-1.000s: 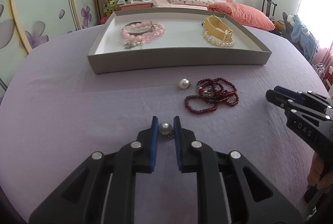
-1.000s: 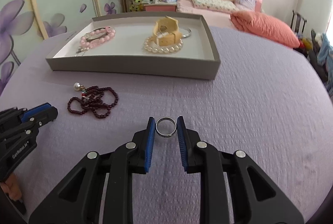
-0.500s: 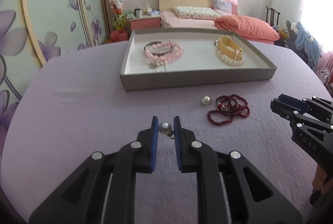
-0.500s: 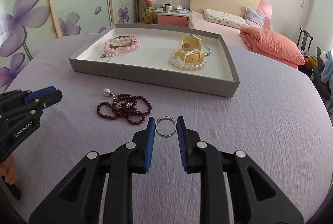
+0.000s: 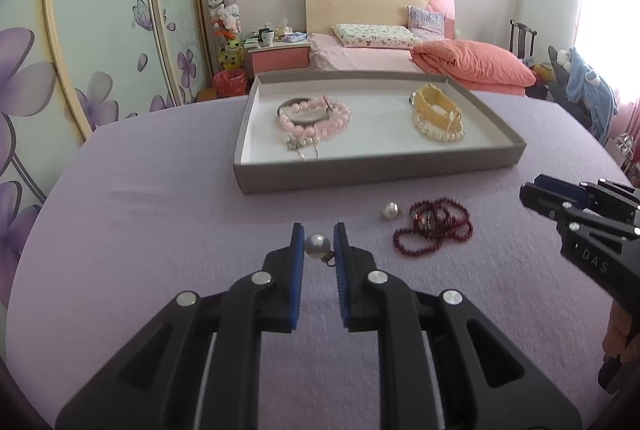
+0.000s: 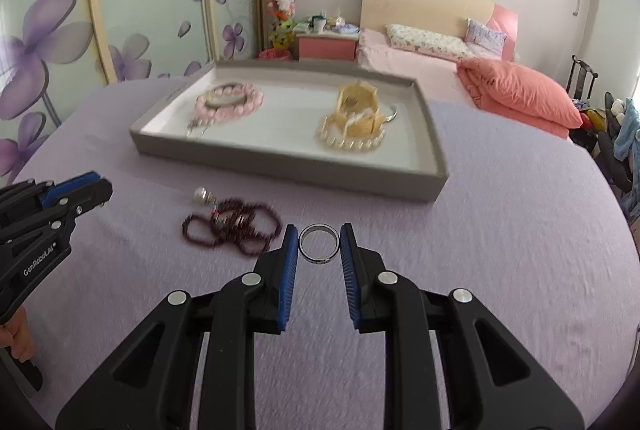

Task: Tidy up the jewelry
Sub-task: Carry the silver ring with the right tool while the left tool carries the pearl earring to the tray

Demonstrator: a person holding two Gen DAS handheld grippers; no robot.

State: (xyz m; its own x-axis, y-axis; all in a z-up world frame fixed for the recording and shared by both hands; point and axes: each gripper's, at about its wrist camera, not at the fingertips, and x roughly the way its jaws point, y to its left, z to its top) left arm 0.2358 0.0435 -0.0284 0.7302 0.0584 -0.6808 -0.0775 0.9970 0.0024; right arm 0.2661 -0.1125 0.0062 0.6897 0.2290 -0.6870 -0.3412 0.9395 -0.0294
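My left gripper (image 5: 318, 244) is shut on a pearl earring (image 5: 318, 245), held above the lilac cloth. My right gripper (image 6: 319, 244) is shut on a silver ring (image 6: 319, 244), also lifted off the cloth. On the cloth lie a second pearl earring (image 5: 390, 211) (image 6: 201, 195) and a dark red bead necklace (image 5: 434, 228) (image 6: 234, 224). Beyond them stands the grey tray (image 5: 380, 172) (image 6: 292, 170) holding pink bead bracelets (image 5: 316, 116) (image 6: 228, 102) on the left and a cream watch with a pearl bracelet (image 5: 438, 114) (image 6: 356, 126) on the right. Each gripper shows at the edge of the other's view.
The lilac-covered table (image 5: 140, 230) is round, and its edge falls away on both sides. Behind it are a pink bed (image 5: 380, 50), a bedside cabinet (image 5: 278, 58) and a wardrobe with flower prints (image 5: 80, 50). A hand (image 6: 18, 338) holds the left gripper's handle.
Both grippers have risen with their pieces still held, so the tray and the loose jewelry now sit farther off and lower in view. The grips have not changed.
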